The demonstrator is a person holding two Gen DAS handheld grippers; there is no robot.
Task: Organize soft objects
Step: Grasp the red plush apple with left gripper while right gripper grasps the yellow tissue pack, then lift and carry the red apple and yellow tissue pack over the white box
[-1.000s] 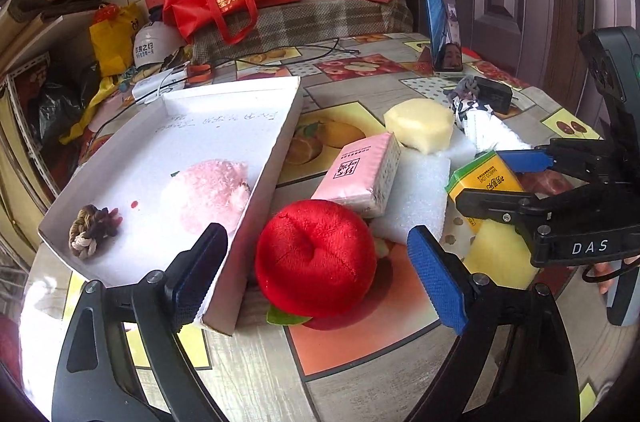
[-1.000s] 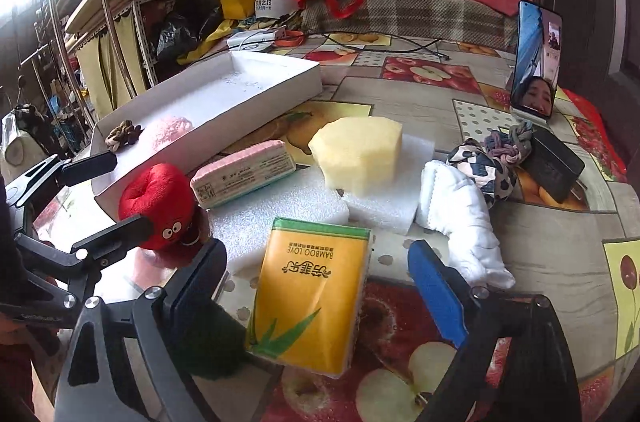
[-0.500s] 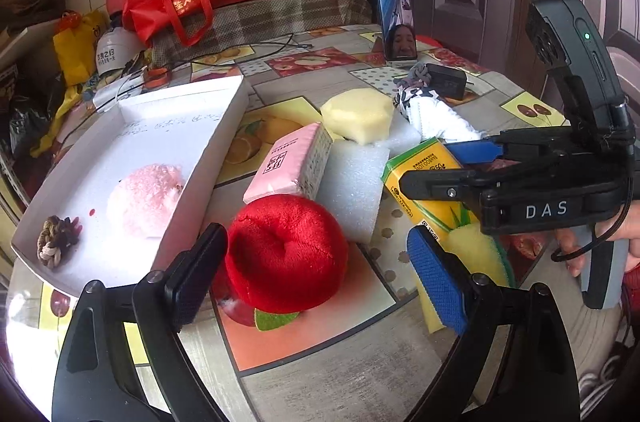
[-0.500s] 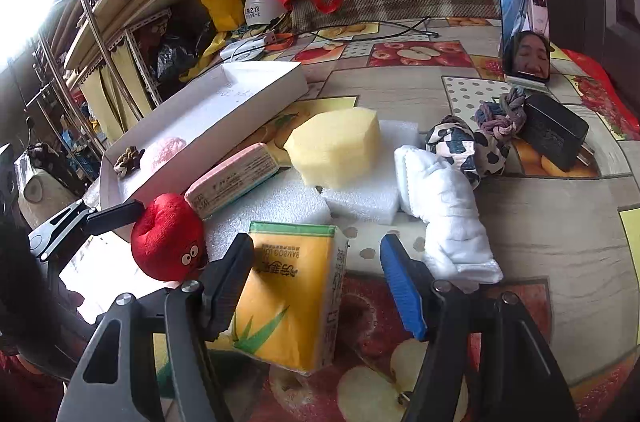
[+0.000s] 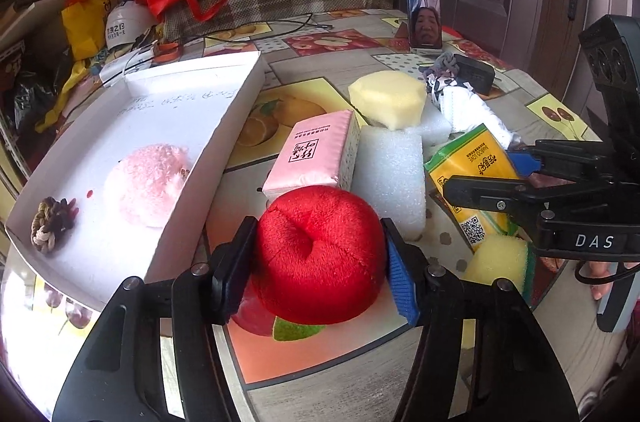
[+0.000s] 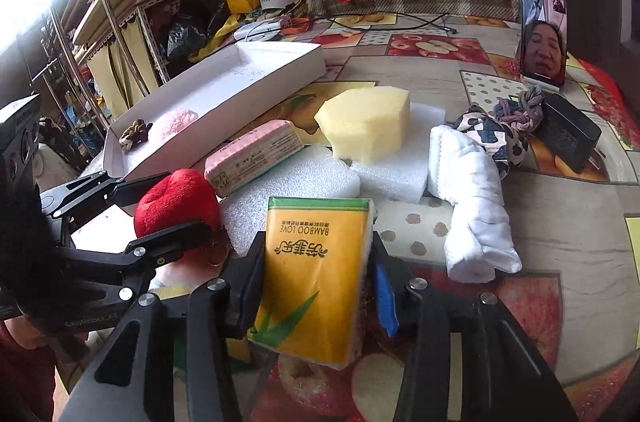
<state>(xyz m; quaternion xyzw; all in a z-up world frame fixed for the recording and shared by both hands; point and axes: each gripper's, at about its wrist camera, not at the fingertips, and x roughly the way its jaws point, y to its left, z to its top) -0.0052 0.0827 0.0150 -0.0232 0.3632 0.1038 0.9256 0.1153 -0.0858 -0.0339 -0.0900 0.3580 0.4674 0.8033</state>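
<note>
Since a second ago both grippers have closed in: the left gripper now clamps the red plush apple between its pads, and the right gripper pinches the yellow tissue pack by its sides. The apple sits just beside the near corner of the white tray; the yellow pack lies farther to the tray's right, past the white foam block. A pink tissue pack lies close beside the tray's wall. Inside the tray rest a pink fluffy ball and a braided hair tie
</note>
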